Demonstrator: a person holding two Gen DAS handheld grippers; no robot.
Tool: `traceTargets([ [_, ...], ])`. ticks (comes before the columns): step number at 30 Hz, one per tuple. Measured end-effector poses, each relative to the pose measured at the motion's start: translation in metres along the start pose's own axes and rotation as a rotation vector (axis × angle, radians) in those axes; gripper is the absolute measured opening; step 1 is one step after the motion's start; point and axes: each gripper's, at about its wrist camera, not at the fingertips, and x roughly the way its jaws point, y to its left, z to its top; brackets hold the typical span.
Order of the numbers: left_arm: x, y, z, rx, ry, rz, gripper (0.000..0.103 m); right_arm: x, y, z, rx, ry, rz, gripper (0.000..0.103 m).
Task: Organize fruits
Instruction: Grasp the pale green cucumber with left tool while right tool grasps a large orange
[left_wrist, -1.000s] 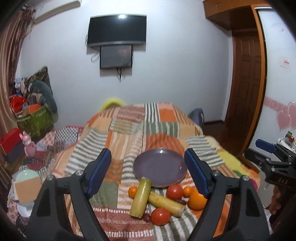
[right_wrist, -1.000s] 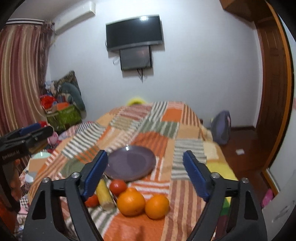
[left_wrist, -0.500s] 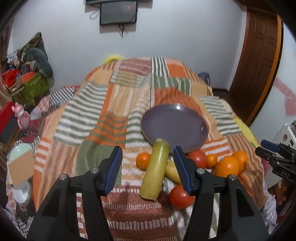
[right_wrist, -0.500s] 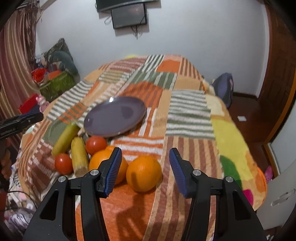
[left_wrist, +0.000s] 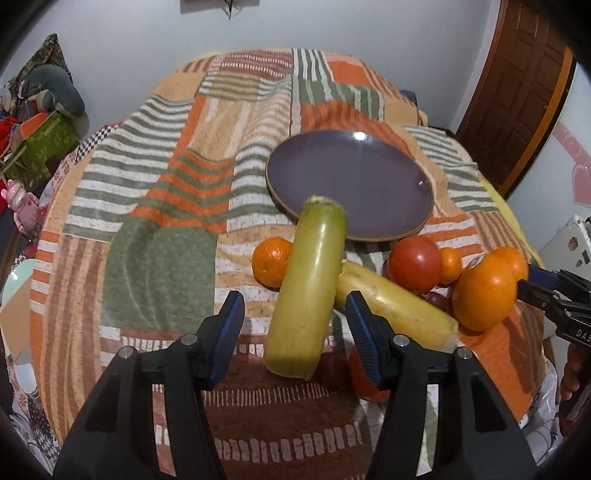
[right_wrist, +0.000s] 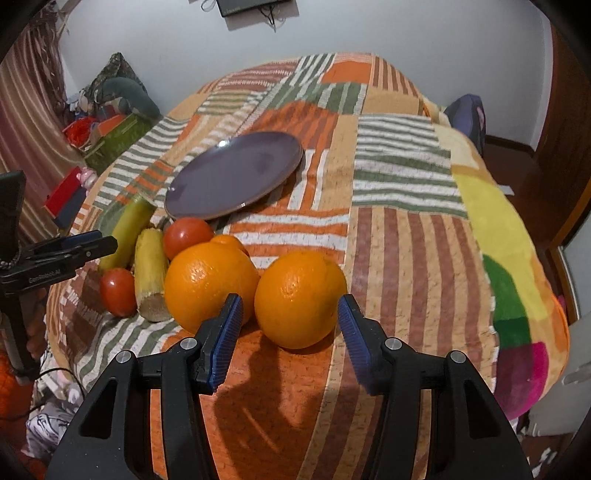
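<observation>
A woolly patchwork blanket (right_wrist: 406, 240) in orange, green and cream stripes covers the bed. Near its middle lies a smooth, round purple plate (right_wrist: 236, 173), bare. The fruit is heaped along the blanket's near edge, just below the plate. The left tongs (left_wrist: 295, 325) stand spread either side of a long, waxy yellow-green gourd (left_wrist: 308, 291), not pressing it. The right tongs (right_wrist: 290, 321) gape around a dimpled orange (right_wrist: 299, 297), unclamped.

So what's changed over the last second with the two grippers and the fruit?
Both grippers dropped toward the bed and narrowed. The left gripper now straddles the pale green fruit; the right gripper flanks an orange. Neither grips yet. Plate and fruit haven't moved.
</observation>
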Motion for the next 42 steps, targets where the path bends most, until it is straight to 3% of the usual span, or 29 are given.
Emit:
traceTargets([
  [6, 0.011, 0.001, 0.003, 0.006, 0.021, 0.011, 0.057, 0.009, -0.007, -0.001, 0.02, 0.031, 0.004, 0.052],
  [11, 0.021, -0.001, 0.008, 0.009, 0.035, 0.014, 0.057, 0.01, -0.013, -0.001, 0.033, 0.024, 0.007, 0.063],
  [14, 0.025, 0.0, 0.01, 0.001, 0.037, -0.006, 0.051, 0.011, -0.016, -0.002, 0.038, 0.013, 0.033, 0.063],
  [16, 0.026, -0.002, 0.011, 0.01, 0.036, -0.031, 0.04, 0.011, -0.016, -0.002, 0.035, 0.011, 0.053, 0.053],
  [25, 0.015, -0.003, 0.011, 0.026, 0.015, 0.007, 0.035, 0.005, -0.012, 0.003, 0.006, -0.022, 0.009, 0.05],
  [28, 0.005, 0.003, 0.01, 0.02, 0.001, 0.02, 0.035, 0.003, -0.017, 0.009, 0.005, -0.038, -0.029, 0.044],
  [33, 0.01, 0.013, 0.003, -0.011, 0.029, 0.027, 0.035, 0.009, -0.016, 0.016, -0.014, -0.025, -0.038, 0.045],
  [35, 0.01, 0.015, 0.003, -0.021, 0.031, 0.02, 0.035, 0.012, -0.015, 0.016, -0.018, -0.016, -0.039, 0.05],
  [42, 0.017, 0.007, 0.01, 0.007, 0.021, 0.037, 0.035, 0.018, -0.008, 0.013, -0.062, 0.002, -0.054, 0.055],
])
